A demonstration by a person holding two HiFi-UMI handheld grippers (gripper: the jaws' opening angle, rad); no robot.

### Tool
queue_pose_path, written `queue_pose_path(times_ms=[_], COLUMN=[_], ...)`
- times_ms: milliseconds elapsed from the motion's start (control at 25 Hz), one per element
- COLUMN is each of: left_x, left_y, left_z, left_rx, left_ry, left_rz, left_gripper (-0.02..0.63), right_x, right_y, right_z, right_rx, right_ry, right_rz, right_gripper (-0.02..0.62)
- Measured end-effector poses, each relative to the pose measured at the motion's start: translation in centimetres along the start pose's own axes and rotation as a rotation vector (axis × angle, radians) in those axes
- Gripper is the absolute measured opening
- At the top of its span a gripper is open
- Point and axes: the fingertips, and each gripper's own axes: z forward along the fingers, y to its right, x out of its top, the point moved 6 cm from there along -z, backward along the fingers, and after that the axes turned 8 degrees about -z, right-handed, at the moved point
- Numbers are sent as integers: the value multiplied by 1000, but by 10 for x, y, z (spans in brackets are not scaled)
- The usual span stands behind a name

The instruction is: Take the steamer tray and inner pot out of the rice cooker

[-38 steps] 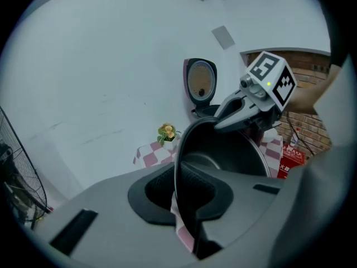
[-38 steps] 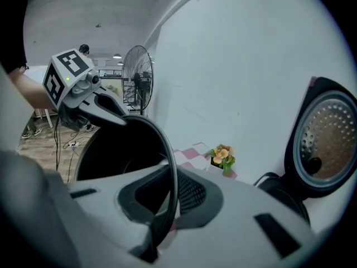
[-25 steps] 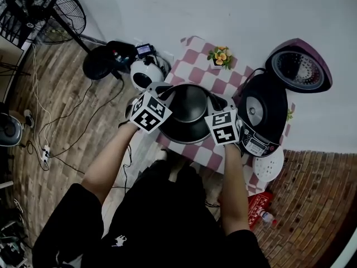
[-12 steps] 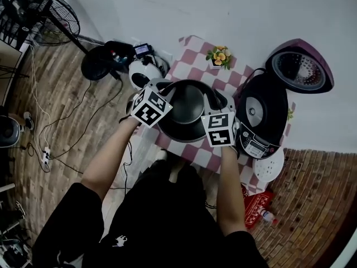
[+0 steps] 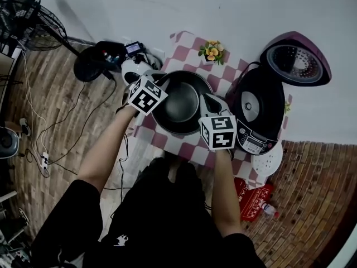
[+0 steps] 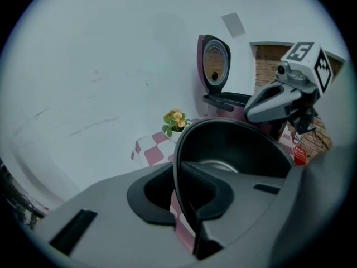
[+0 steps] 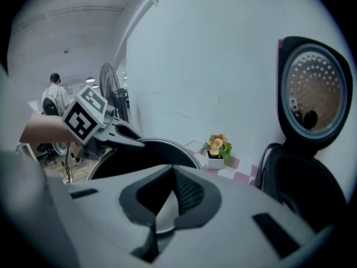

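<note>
pot out, set-down in hand

head view: inner pot (image 5: 181, 102) is sitting on the checked table (image 5: 192, 43) beside the open rice cooker (image 5: 262, 113). left gripper view: left gripper (image 6: 177, 202) is clamping its rim. right gripper view: right gripper (image 7: 167, 205) is closed, seemingly empty. next: left likely releasing.

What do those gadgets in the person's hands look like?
The left tongs and right tongs are pale grey plastic with dark ribbed pads. Each carries a white cube printed with black square markers. The person wears a black short-sleeved top.
</note>
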Motion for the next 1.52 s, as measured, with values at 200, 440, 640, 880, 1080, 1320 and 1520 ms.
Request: queue_pose_path(times_ms=[200, 440, 640, 880, 1080, 1320, 1520], left_x=[-5, -13, -17, -16, -2, 21, 46], left_y=[-12, -24, -28, -25, -24, 12, 78], left_z=[13, 18, 21, 14, -16, -76, -117], left_rx=[-20, -27, -31, -27, 13, 38, 10], left_ry=[-21, -55, -53, -30, 48, 200, 312], left_rz=[-47, -107, -121, -166, -155, -144, -130], left_gripper=[34, 35, 38, 166, 187, 174, 81], right_x=[-5, -8, -15, -16, -13, -21, -45], right_y=[0, -3, -6, -11, -12, -9, -1], right_z=[-2, -10, -23, -43, -68, -111, -159], right_rx=[89, 104, 93, 91, 80, 42, 17], right_ry=[26, 29, 21, 69, 140, 203, 233], right_rz=[177, 221, 211, 226, 221, 154, 179], right_gripper=[2, 2, 2, 2, 2, 2, 2])
